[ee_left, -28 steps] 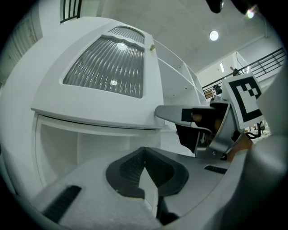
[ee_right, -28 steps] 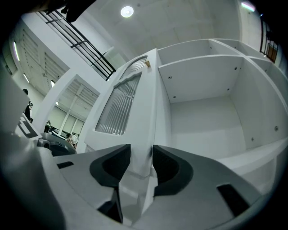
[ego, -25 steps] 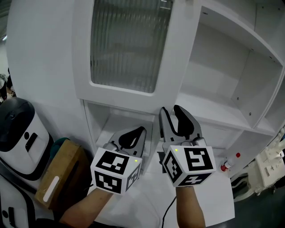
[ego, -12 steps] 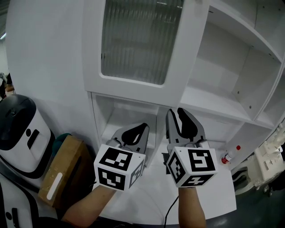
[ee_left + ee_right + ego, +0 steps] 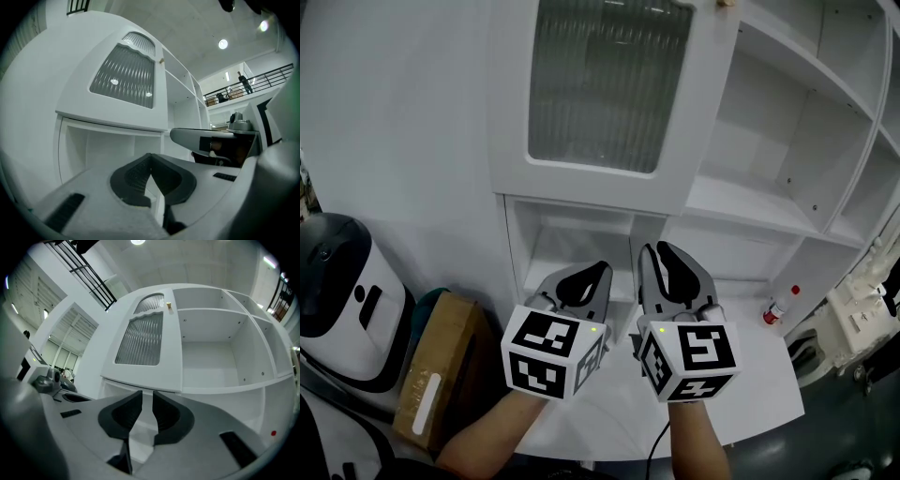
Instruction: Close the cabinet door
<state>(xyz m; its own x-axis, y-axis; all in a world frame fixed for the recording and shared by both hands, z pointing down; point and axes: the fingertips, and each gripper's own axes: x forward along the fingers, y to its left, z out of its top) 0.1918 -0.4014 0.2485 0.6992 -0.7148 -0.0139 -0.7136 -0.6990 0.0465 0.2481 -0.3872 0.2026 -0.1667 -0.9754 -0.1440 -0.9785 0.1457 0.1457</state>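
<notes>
2 grippers side by side over the ledge (image 5: 750, 398). L gripper (image 5: 598, 272): jaws together, empty. R gripper (image 5: 661, 251): jaws just been closing, narrow gap left, nothing between. 1 cabinet door (image 5: 609, 94), ribbed glass, at left side of cabinet (image 5: 787, 150). 1 red-capped bottle (image 5: 779, 307) at ledge's right edge.

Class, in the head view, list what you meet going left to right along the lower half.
White-and-black machine → cardboard box → left gripper → right gripper (jaws just been closing, nothing between them) → red-capped bottle.
</notes>
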